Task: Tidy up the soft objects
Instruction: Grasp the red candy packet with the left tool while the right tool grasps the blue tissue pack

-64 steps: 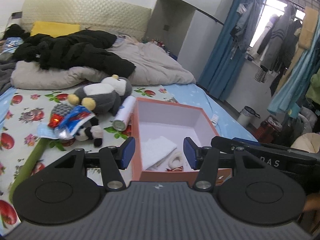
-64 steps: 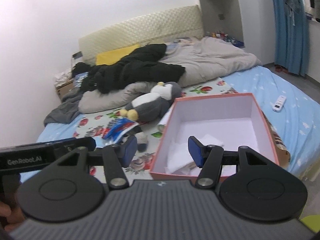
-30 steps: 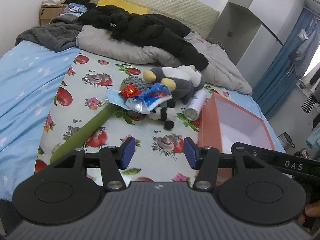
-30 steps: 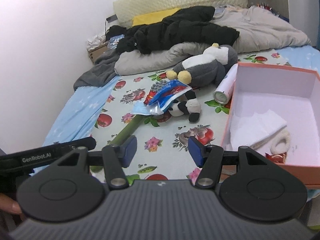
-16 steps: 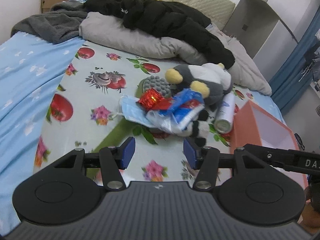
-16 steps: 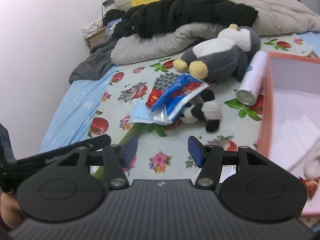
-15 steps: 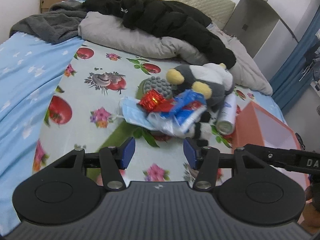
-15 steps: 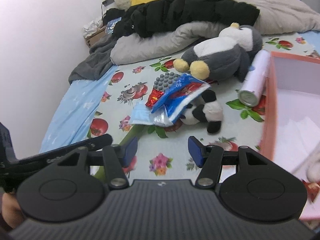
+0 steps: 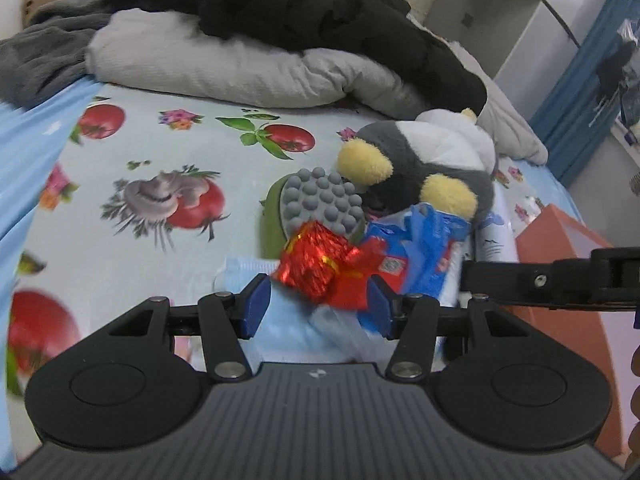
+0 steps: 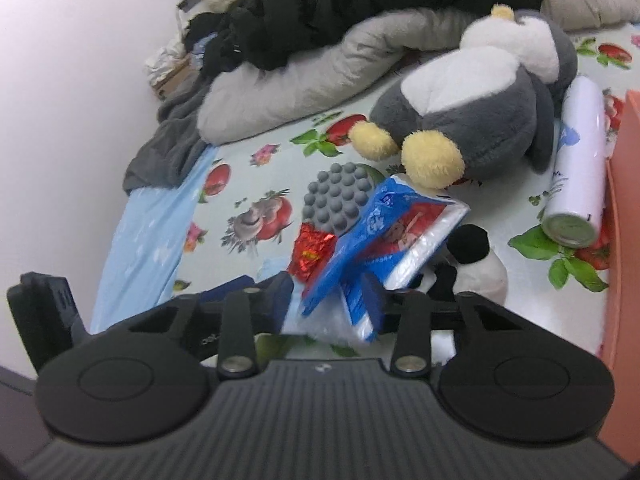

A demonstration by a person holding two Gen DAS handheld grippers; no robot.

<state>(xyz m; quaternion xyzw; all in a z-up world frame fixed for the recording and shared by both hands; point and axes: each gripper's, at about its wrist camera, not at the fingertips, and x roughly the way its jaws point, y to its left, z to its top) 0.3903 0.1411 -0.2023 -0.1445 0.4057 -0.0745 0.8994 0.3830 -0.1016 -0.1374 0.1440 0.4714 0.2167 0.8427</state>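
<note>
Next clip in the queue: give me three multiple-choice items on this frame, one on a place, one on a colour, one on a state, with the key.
1. Where does the red foil wrapper lie?
A. inside the orange box
B. against the grey nubbed pad
C. on the black coat

2. What colour are the plush penguin's feet?
A. yellow
B. green
C. red

3. What stands between the right gripper's fingers?
A. the white spray can
B. nothing
C. the blue plastic packet

Key: B, the wrapper sits at the edge of the grey nubbed pad. A, both round feet are pale yellow. C, the blue plastic packet hangs between the closing jaws.
</note>
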